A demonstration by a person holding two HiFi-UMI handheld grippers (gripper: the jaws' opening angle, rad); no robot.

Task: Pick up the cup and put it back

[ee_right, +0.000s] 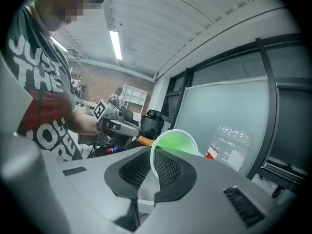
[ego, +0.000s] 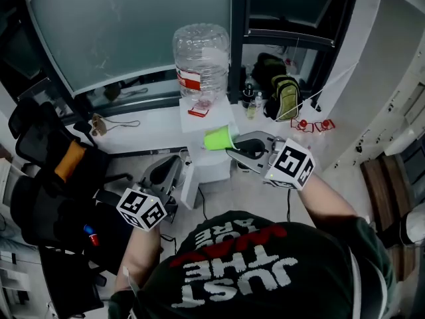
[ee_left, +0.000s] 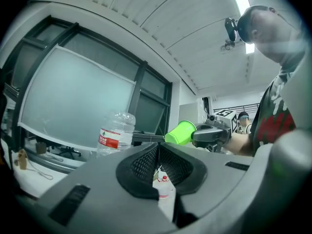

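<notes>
Right gripper view shows the right tool point(ee_right: 153, 156) pinched on the rim of the green cup point(ee_right: 176, 143), which is tilted in midair. The left tool point(ee_left: 157, 150) is closed and empty.

- The cup point(ego: 218, 139) is bright green plastic with a pale rim.
- It lies tipped sideways in mid-air at the head view's centre, base pointing left.
- The right gripper point(ego: 232, 151) pinches its rim.

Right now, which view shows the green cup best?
The left gripper view: the green cup shows side-on, rim pinched by the right gripper. The head view shows it from above; the right gripper view only its rim and inside.
</notes>
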